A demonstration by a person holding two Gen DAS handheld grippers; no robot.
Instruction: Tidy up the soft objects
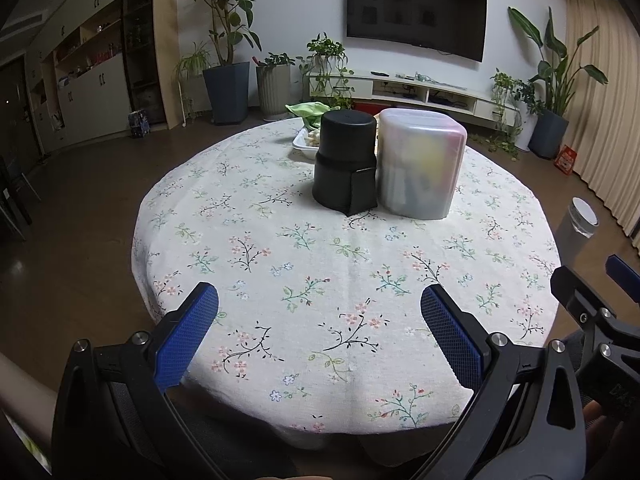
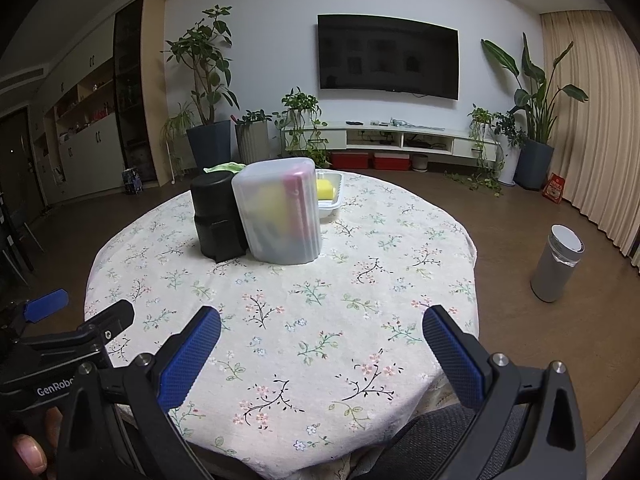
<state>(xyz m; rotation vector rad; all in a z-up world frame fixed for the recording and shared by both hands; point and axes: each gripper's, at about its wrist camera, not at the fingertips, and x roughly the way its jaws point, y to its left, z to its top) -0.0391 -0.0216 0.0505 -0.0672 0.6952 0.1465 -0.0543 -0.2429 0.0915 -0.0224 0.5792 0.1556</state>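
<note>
Left wrist view, translucent container (image 1: 422,164) well beyond open fingers (image 1: 188,332)

You've got a round table with a floral cloth (image 2: 320,320) in a living room. A dark TV (image 2: 387,54) hangs on the white wall over a low white console (image 2: 400,140), with red boxes (image 2: 372,160) under it. Potted plants (image 2: 208,80) line the wall on both sides. Beige curtains (image 2: 592,120) hang at right, and a grey bin (image 2: 556,264) stands on the brown floor beside the table.
</note>
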